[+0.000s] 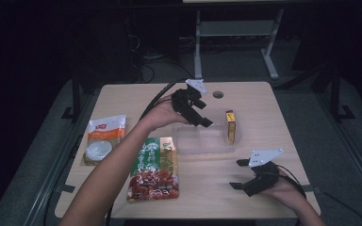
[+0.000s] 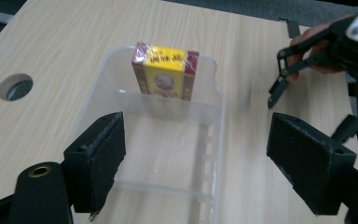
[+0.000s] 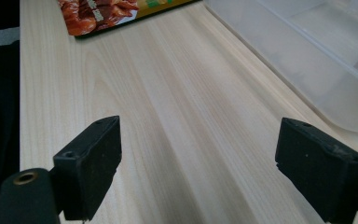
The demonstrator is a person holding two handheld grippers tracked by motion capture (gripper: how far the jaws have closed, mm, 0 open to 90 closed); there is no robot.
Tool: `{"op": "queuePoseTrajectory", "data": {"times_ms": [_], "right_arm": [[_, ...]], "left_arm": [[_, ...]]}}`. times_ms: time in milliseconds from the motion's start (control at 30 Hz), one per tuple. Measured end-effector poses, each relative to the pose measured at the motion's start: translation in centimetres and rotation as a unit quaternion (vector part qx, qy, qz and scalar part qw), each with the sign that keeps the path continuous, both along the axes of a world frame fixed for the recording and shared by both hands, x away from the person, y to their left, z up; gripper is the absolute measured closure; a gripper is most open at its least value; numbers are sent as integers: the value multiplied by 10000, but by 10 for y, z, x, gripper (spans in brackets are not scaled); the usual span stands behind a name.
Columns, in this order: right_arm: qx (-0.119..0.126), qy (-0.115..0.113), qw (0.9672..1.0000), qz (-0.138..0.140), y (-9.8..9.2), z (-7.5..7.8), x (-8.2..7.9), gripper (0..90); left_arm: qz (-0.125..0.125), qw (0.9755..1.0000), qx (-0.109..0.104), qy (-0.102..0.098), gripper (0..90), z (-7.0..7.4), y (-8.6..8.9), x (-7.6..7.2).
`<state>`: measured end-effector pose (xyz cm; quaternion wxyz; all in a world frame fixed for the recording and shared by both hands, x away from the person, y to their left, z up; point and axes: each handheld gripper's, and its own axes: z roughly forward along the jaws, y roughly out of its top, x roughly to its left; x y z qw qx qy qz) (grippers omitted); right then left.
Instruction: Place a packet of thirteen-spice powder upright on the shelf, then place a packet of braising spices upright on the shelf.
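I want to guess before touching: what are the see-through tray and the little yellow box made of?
The tray looks like clear, glossy hard plastic: the wood grain shows through its walls. The yellow box seems to be printed cardboard in shiny film, since light glints off a crinkly wrap.

One clear plastic tray (image 1: 188, 143) sits near the middle of the surface (image 1: 245, 188). One small yellow-and-red box (image 1: 230, 126) stands at the tray's 3 o'clock end. Two flat food packets lie at about 8 o'clock from the tray: one white-and-orange packet (image 1: 104, 139), one green-and-red packet (image 1: 154, 170). Two tools are in hand: the left tool (image 1: 206, 115), the right tool (image 1: 238, 173).
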<state>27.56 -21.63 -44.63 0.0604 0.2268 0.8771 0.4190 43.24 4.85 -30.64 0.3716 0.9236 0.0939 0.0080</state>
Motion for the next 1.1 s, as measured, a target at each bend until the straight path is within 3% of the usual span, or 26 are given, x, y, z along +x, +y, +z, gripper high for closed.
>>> {"op": "queuePoseTrajectory", "data": {"times_ms": [367,833,1033,1100], "right_arm": [[-77,-43,10000,2,4,1,0,142],[-84,-50,10000,9,5,1,-2,143],[-82,-58,9999,0,7,1,-1,142],[-67,-32,10000,-26,8,2,-1,143]], "left_arm": [[308,9995,-76,42,189,-16,42,-33],[620,9979,-148,131,189,-38,70,-63],[840,9961,-226,153,194,-47,86,-79],[1028,9942,-259,190,217,-53,97,-86]]}}
